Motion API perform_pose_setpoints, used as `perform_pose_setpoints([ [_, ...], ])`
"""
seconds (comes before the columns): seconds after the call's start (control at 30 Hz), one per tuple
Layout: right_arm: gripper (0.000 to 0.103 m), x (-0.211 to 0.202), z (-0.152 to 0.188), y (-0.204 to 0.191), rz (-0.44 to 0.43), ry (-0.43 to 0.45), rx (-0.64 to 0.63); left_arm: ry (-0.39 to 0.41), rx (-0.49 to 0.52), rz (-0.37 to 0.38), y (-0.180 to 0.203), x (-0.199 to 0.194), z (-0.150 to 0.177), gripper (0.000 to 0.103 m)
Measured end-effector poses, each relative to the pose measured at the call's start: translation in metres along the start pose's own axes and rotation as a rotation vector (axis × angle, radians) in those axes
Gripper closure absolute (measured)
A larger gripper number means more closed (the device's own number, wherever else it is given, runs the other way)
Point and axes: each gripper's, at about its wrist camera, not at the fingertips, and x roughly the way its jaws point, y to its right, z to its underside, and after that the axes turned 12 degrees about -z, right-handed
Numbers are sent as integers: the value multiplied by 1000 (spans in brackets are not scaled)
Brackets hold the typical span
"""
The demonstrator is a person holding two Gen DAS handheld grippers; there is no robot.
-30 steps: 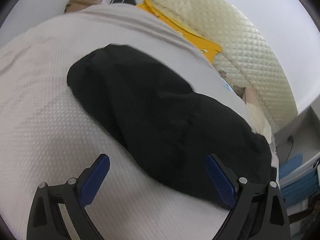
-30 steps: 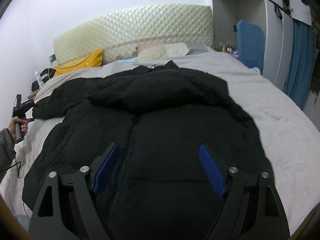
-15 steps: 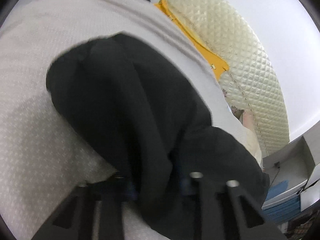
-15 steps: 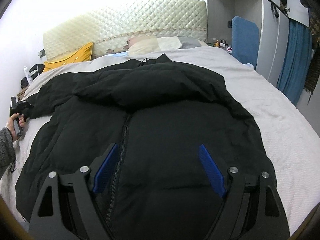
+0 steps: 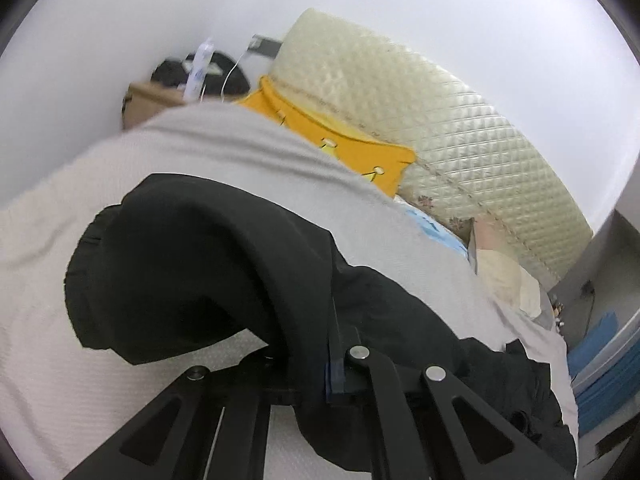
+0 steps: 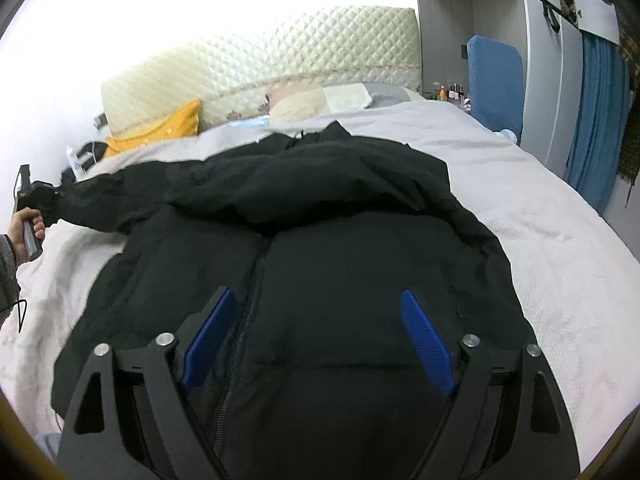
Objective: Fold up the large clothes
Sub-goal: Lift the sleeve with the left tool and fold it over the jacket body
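A pale bedspread (image 6: 560, 240) covers the bed, and a quilted cream headboard (image 6: 280, 52) stands along its far end against a white wall (image 5: 360, 0). A yellow cushion (image 6: 168, 128) leans at the far left of the headboard, with a cream pillow (image 6: 304, 104) to its right — both on the bed. At the far right stand a grey wardrobe (image 6: 540, 60), a blue pad (image 6: 496, 80) propped upright and a blue curtain (image 6: 596, 120), with small bottles (image 6: 450, 90) just left of the pad.

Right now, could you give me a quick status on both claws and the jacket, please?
Left claw shut on sleeve, just closed. Right claw open above black jacket, gripping nothing. Nothing blocking the fold.
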Motion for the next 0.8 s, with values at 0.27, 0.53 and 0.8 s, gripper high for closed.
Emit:
perform_pose_setpoints([
  [0.27,11,-32,1,7,-47,64,-21,50,75,-18,57,-83,-7,99],
  [0.53,4,-63,1,22,-47,137,-57,152,202,-9,139,-173,1,100],
  [0.8,1,-90,0,54,-35,185,-46,236,295,54,234,-252,30,100],
])
